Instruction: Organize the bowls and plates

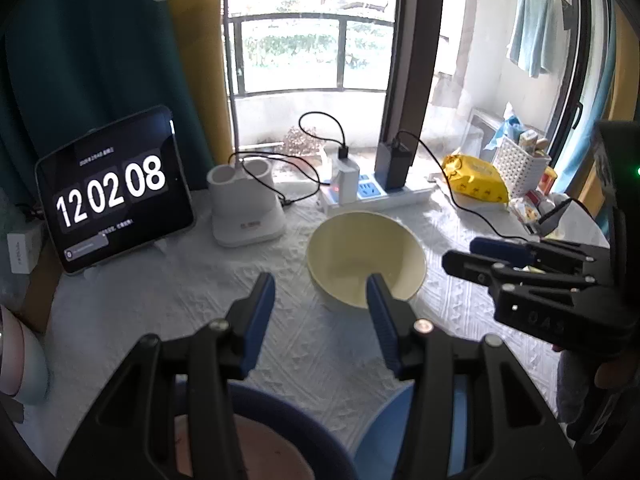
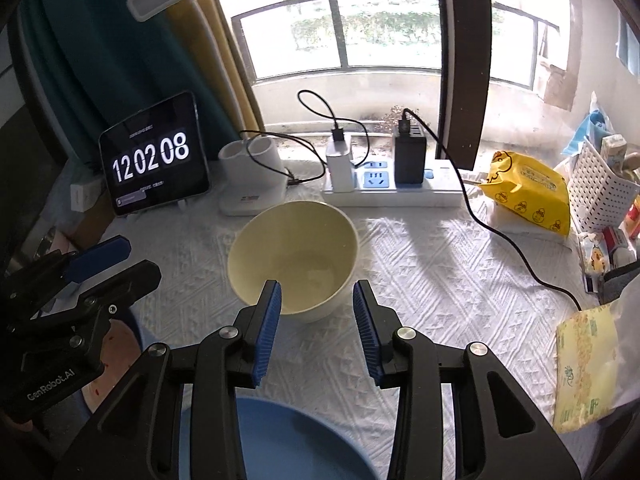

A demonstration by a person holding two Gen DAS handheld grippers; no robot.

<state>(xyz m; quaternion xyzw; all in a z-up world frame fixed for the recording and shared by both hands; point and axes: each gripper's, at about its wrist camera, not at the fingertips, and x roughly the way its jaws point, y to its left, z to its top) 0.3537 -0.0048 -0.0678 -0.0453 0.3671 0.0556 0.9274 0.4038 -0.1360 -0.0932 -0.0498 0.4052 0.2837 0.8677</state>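
A pale yellow bowl point(image 1: 366, 258) point(image 2: 294, 258) stands upright and empty on the white textured cloth point(image 1: 160, 292) point(image 2: 440, 280). My left gripper point(image 1: 320, 286) is open and empty, just in front and to the left of the bowl. My right gripper point(image 2: 316, 292) is open and empty, with its tips at the bowl's near rim. A blue dish point(image 2: 288, 440) point(image 1: 384, 432) lies under the right gripper. A dark-rimmed dish with a pinkish inside point(image 1: 256, 448) point(image 2: 116, 360) lies under the left gripper. Each gripper shows in the other's view, the right point(image 1: 460, 256) and the left point(image 2: 136, 260).
At the back stand a tablet clock point(image 1: 116, 192) point(image 2: 154, 156), a white holder point(image 1: 248, 204) point(image 2: 252, 176) and a power strip with chargers and cables point(image 1: 372, 192) point(image 2: 392, 188). A yellow pack point(image 1: 476, 180) point(image 2: 528, 192), a white basket point(image 1: 524, 164) point(image 2: 600, 196) and a yellow packet point(image 2: 584, 368) lie on the right.
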